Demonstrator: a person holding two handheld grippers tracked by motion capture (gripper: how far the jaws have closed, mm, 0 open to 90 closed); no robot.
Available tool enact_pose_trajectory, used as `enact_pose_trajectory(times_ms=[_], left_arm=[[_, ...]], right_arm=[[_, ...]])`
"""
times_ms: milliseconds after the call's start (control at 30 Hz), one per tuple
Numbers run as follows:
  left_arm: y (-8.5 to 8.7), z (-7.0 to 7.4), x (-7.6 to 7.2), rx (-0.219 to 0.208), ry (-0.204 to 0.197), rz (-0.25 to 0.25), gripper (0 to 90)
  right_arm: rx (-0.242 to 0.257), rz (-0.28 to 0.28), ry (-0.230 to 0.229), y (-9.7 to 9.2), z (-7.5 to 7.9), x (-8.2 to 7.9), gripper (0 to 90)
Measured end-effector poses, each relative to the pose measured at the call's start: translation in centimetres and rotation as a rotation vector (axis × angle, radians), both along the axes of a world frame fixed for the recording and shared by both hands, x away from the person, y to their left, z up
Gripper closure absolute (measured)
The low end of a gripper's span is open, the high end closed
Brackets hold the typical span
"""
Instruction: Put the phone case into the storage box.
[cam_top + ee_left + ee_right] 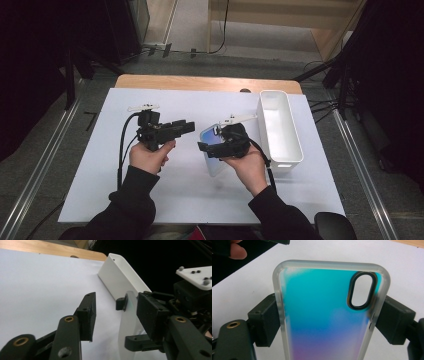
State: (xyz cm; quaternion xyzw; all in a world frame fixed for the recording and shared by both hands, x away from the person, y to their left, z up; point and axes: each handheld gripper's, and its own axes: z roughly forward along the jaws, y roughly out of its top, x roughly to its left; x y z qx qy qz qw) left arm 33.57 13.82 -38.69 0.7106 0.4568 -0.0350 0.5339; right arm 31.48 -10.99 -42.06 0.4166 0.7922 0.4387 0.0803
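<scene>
A translucent phone case (216,165), teal fading to purple with an oval camera cutout (362,290), is held above the white table sheet (175,195). My right gripper (212,145) is shut on the phone case (324,315), its pads pressing the two long edges, as the right gripper (330,322) shows in its own view. My left gripper (186,126) hovers just left of the case and points toward it. It stands open with nothing between its pads. In the left gripper view, the left gripper (117,298) faces the case (127,325) edge-on.
An empty white rectangular bin (277,127) stands on the right side of the table, its long wall (117,275) just behind the case. The wooden table edge (200,82) runs along the far side. Dark stands and cables ring the table.
</scene>
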Motion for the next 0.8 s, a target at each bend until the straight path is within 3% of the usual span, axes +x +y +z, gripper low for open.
enact_pose_trajectory(times_ms=[333,800], left_arm=[[1.0,-1.1,1.1,0.012,0.093,-0.060,37.0],[1.8,-2.1,1.1,0.061,0.078,-0.132,33.2]], right_arm=[[-0.002,0.006,0.009,-0.2,0.1,-0.1,14.8],[0.023,0.055,0.020,-0.6,0.4,-0.2,14.8]])
